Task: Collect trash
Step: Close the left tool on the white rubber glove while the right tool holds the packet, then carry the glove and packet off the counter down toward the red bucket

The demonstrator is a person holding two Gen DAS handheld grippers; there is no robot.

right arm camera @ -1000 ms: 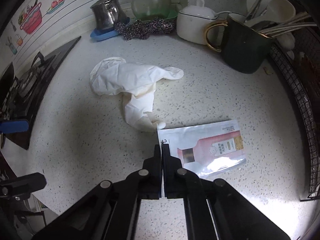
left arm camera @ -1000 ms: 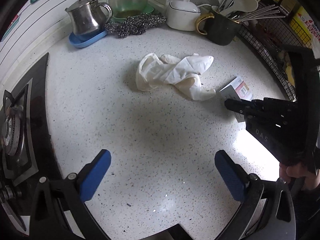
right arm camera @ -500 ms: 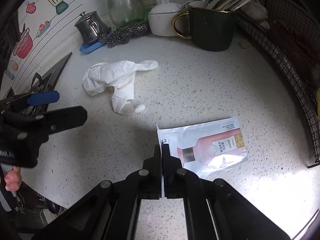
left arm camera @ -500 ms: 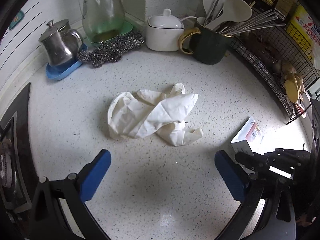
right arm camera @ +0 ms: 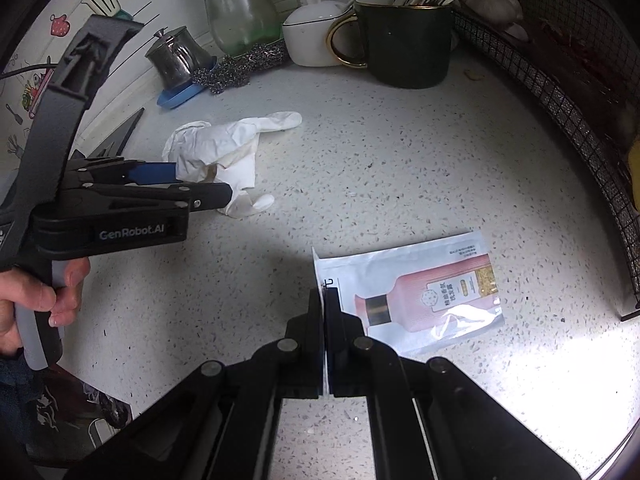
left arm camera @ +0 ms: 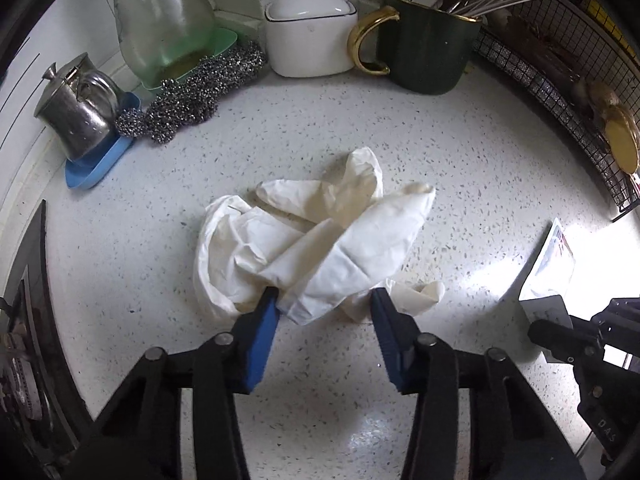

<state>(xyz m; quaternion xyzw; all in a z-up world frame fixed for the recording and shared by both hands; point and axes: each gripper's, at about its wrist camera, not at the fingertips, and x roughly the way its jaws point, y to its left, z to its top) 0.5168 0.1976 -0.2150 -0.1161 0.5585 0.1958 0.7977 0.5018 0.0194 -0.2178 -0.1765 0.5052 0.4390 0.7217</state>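
Observation:
A crumpled white glove (left arm camera: 320, 240) lies mid-counter, also seen as a white glove (right arm camera: 224, 144) in the right wrist view. My left gripper (left arm camera: 324, 304) has its blue pads (left arm camera: 260, 332) on either side of the glove's near edge. Its jaws are closing with that edge between them, and a gap still shows. From the right wrist view, the left gripper (right arm camera: 200, 184) reaches in from the left, held by a hand (right arm camera: 44, 300). My right gripper (right arm camera: 323, 300) is shut on the corner of a flat pink-printed sachet (right arm camera: 420, 292) lying on the counter.
Along the back stand a steel pot (left arm camera: 80, 116) on a blue dish, a glass jug (left arm camera: 164, 28), steel scourers (left arm camera: 200, 92), a white lidded dish (left arm camera: 312, 32) and a dark mug (left arm camera: 428, 48) of utensils. A wire rack (left arm camera: 560, 92) lines the right; a hob (left arm camera: 24, 320) the left.
The left gripper moved forward and down onto the glove, and its jaws narrowed from wide open. The right gripper stayed shut on the sachet's corner, shifting only slightly.

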